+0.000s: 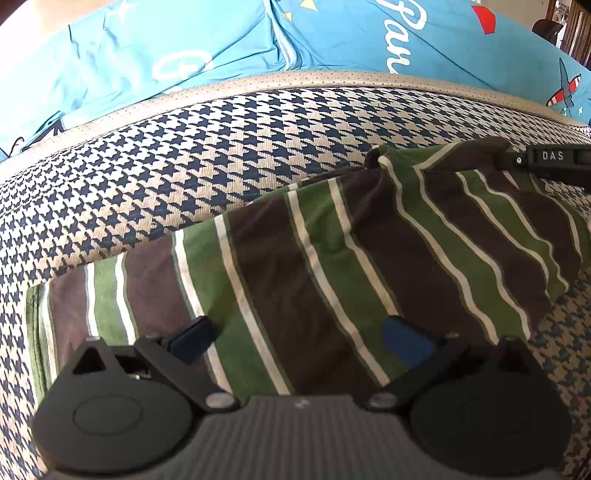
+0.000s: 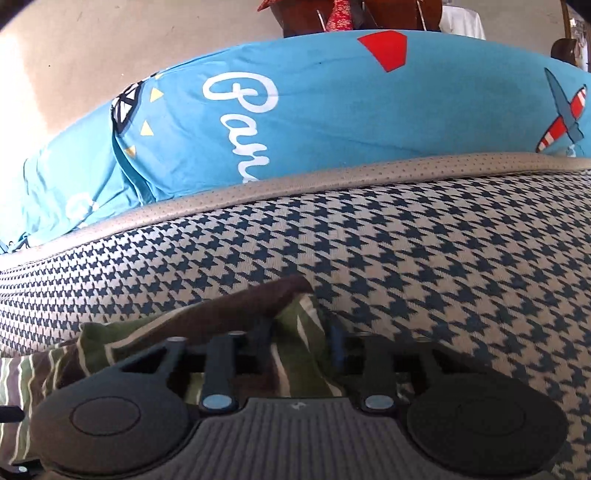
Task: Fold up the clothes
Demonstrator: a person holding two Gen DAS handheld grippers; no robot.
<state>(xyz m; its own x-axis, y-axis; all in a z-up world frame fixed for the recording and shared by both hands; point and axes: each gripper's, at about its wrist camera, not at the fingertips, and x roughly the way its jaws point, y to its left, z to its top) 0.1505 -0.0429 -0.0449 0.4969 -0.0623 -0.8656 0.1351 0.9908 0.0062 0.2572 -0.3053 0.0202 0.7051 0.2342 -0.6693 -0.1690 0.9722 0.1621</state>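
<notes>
A green, brown and white striped garment [image 1: 332,258] lies on a houndstooth mattress [image 1: 221,147]. My left gripper [image 1: 295,339] hovers over its near part with jaws wide open and nothing between them. My right gripper [image 2: 301,339] has its jaws close together around a bunched corner of the striped garment [image 2: 291,314], at the cloth's far right edge. The right gripper also shows in the left wrist view [image 1: 546,160], at the garment's raised corner.
Blue printed pillows [image 1: 184,48] lie along the far edge of the mattress, also in the right wrist view [image 2: 314,110]. Bare houndstooth mattress [image 2: 443,258] stretches right of the garment. Wooden furniture [image 2: 369,14] stands behind the pillows.
</notes>
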